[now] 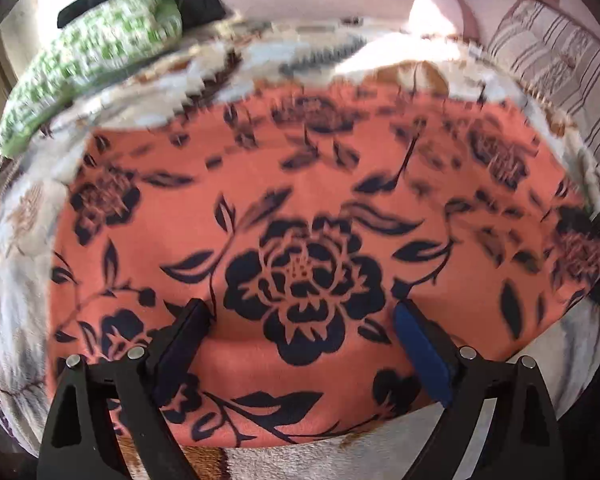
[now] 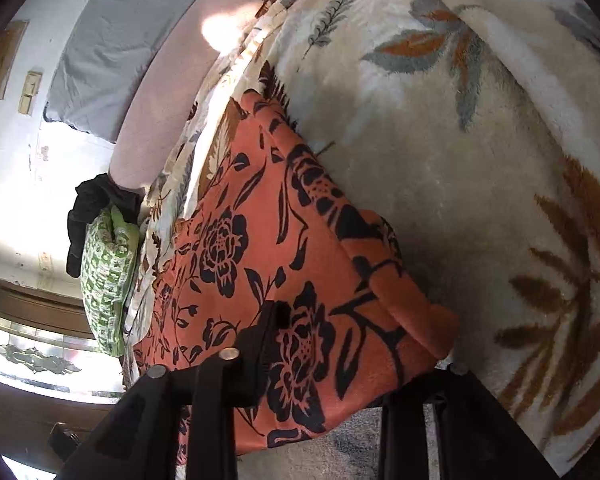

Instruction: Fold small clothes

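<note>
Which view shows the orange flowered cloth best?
The left wrist view: the orange flowered cloth lies spread nearly whole, all edges visible. The right wrist view shows it slanted from one end, its near part between that gripper's fingers.

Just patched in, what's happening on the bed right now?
A person with a gripper in each hand is folding an orange cloth with black flowers spread on a leaf-print blanket. The left gripper hovers open over the cloth's near edge. The right gripper has the cloth's lifted corner between its fingers; whether they pinch it is unclear.
</note>
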Demonstrator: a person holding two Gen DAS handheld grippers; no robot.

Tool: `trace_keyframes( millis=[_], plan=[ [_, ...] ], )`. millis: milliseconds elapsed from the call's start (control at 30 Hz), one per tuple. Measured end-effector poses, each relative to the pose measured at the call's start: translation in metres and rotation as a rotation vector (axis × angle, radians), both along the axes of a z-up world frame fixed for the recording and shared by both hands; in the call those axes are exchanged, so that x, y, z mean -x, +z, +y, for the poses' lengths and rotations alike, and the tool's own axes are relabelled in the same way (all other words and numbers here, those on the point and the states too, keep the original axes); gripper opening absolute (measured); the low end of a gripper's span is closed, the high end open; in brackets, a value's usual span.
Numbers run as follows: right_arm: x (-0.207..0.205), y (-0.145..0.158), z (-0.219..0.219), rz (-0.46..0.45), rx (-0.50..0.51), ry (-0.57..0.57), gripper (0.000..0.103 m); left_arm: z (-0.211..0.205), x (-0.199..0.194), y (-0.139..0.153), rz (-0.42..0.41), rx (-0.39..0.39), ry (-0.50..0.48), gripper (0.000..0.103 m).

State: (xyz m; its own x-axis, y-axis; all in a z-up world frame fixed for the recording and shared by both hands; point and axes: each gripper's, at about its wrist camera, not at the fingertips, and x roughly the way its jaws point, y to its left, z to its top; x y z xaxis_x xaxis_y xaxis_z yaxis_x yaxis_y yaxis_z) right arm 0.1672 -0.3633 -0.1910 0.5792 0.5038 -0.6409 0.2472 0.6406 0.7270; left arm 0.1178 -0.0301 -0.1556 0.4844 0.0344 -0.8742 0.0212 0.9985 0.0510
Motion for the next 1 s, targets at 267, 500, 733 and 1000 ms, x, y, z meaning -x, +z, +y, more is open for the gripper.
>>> trace_keyframes(
  millis=[267, 500, 733, 1000],
  plan=[
    [-0.01, 0.004, 0.006, 0.033, 0.085, 0.047, 0.032, 0.014, 0.012, 0.023, -0.066, 0.055, -0.008, 0.099],
    [-0.018, 0.014, 0.011, 0.041, 0.133, 0.075, 0.036, 0.1, 0.076, 0.063, -0.26, 0.195, 0.162, 0.099],
    [-0.012, 0.141, 0.131, -0.284, 0.446, 0.289, 0.018, 0.224, 0.113, 0.062, -0.348, 0.221, 0.537, 0.099],
    [0.054, 0.122, 0.34, -0.401, 0.656, 0.736, 0.019, 0.27, 0.14, 0.039, -0.341, 0.246, 0.69, 0.099]
  ],
)
